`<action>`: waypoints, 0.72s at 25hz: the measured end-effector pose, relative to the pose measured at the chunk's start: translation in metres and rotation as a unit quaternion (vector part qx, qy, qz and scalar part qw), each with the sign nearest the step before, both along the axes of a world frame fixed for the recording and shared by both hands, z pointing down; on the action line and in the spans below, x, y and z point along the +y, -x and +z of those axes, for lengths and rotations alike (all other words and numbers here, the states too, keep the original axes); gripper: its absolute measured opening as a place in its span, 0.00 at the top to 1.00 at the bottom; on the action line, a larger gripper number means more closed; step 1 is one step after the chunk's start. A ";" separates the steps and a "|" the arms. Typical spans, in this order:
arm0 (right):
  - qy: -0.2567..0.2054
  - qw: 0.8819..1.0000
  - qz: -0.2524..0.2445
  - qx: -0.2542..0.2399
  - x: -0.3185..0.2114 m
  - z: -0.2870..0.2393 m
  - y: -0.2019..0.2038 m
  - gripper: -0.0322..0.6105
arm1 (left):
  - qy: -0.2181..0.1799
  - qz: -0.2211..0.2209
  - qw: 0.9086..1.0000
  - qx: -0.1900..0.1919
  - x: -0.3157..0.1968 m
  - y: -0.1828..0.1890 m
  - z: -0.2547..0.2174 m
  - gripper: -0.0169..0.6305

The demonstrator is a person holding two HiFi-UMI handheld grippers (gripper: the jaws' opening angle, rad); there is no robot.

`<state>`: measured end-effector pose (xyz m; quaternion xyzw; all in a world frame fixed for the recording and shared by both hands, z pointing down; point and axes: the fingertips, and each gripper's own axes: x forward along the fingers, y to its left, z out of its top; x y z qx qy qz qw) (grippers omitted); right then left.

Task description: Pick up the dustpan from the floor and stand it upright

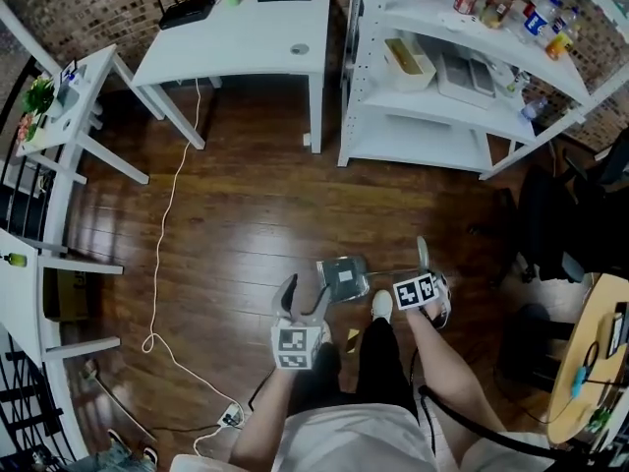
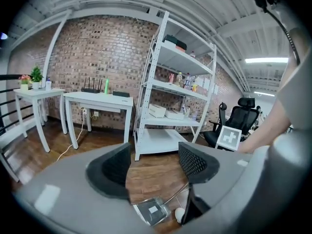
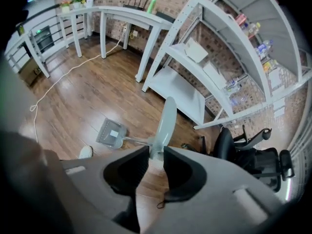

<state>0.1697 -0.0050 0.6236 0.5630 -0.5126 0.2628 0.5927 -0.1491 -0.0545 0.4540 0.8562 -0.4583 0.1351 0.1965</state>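
The dustpan (image 1: pixel 343 277) is a grey square pan on a thin metal rod with a pale flat handle (image 1: pixel 423 251). My right gripper (image 1: pixel 424 267) is shut on that handle. In the right gripper view the handle (image 3: pixel 165 121) rises from between the jaws, and the pan (image 3: pixel 111 133) hangs low over the wooden floor; whether it touches the floor I cannot tell. My left gripper (image 1: pixel 305 299) stands open and empty just left of the pan. In the left gripper view the pan (image 2: pixel 153 211) shows below the open gripper (image 2: pixel 153 163).
A person's white shoe (image 1: pixel 381 305) is beside the pan. A white desk (image 1: pixel 246 37) and a white shelf unit (image 1: pixel 442 77) stand at the back. A white cable (image 1: pixel 162 264) runs across the floor at left. A black office chair (image 1: pixel 550 224) is at right.
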 end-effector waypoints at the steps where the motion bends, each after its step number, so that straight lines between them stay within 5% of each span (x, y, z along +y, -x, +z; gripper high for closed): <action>1: -0.015 1.000 0.004 -0.019 -0.002 -0.005 0.016 0.82 | -0.004 -0.002 1.000 0.005 0.001 0.002 -0.007 0.47; 5: -0.072 0.990 0.051 -0.107 -0.004 -0.024 0.076 0.84 | -0.012 -0.012 1.000 0.018 0.003 0.014 -0.031 0.47; 9: -0.116 0.979 0.034 -0.165 -0.004 -0.038 0.116 0.88 | -0.031 -0.019 0.999 0.021 0.005 0.026 -0.052 0.47; 14: -0.230 0.938 -0.057 -0.252 -0.030 -0.105 0.167 0.92 | -0.065 -0.036 0.996 0.041 0.006 0.040 -0.093 0.47; 18: -0.307 0.902 -0.177 -0.247 -0.022 -0.197 0.204 0.90 | -0.095 -0.037 0.993 0.051 0.024 0.042 -0.122 0.47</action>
